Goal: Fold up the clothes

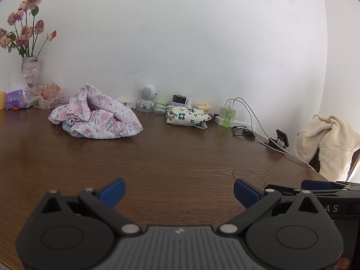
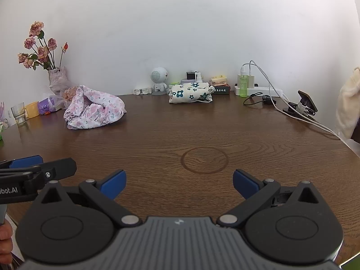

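Left wrist view shows the left gripper (image 1: 179, 192) held low and level over the wooden table (image 1: 180, 157), jaws spread wide and empty. Beside it, the right gripper (image 2: 179, 184) gapes the same, holding nothing. Well ahead, a crumpled pink floral garment (image 1: 96, 114) lies near the wall, apart from a folded flowered cloth (image 1: 187, 117).

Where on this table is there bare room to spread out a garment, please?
The wooden table is bare from the open tongs of both grippers up to the crumpled pink floral garment and the folded flowered cloth. The back edge is crowded, and the charger cables clutter the right.
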`<move>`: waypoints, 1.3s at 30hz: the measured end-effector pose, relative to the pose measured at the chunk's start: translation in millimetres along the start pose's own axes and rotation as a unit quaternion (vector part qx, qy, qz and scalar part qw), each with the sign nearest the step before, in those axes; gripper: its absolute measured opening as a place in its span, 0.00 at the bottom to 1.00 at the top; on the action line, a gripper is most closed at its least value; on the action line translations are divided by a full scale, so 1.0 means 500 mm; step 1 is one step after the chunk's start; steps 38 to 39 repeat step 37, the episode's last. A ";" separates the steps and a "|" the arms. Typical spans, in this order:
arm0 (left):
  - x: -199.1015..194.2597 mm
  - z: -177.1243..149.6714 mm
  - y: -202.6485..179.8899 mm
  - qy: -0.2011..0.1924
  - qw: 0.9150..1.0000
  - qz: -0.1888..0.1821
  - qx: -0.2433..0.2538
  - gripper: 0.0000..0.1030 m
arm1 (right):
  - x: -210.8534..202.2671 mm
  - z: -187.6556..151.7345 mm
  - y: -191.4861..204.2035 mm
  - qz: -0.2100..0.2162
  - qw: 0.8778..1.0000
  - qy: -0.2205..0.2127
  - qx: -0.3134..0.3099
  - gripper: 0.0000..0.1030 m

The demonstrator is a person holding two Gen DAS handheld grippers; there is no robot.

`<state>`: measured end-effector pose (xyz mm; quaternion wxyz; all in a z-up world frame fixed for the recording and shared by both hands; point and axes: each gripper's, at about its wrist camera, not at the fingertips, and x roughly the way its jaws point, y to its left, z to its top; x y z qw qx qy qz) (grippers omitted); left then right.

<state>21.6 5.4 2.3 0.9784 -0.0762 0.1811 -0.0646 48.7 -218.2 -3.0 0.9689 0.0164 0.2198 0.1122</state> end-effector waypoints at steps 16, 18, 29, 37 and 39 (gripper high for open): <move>-0.003 0.003 -0.001 -0.004 1.000 -0.002 0.001 1.00 | 0.001 0.003 -0.004 0.002 1.000 0.001 0.001 1.00; -0.003 0.003 -0.002 -0.005 1.000 -0.003 0.001 1.00 | 0.001 0.003 -0.004 0.002 1.000 0.001 0.001 1.00; -0.004 0.002 -0.004 -0.006 1.000 -0.004 0.005 1.00 | 0.000 0.003 -0.002 0.002 1.000 0.001 0.001 1.00; -0.003 0.003 -0.004 -0.007 1.000 -0.005 0.003 1.00 | 0.001 0.002 0.001 0.003 1.000 0.003 0.000 1.00; -0.003 0.003 -0.004 -0.007 1.000 -0.005 0.003 1.00 | 0.001 0.002 0.001 0.003 1.000 0.003 0.000 1.00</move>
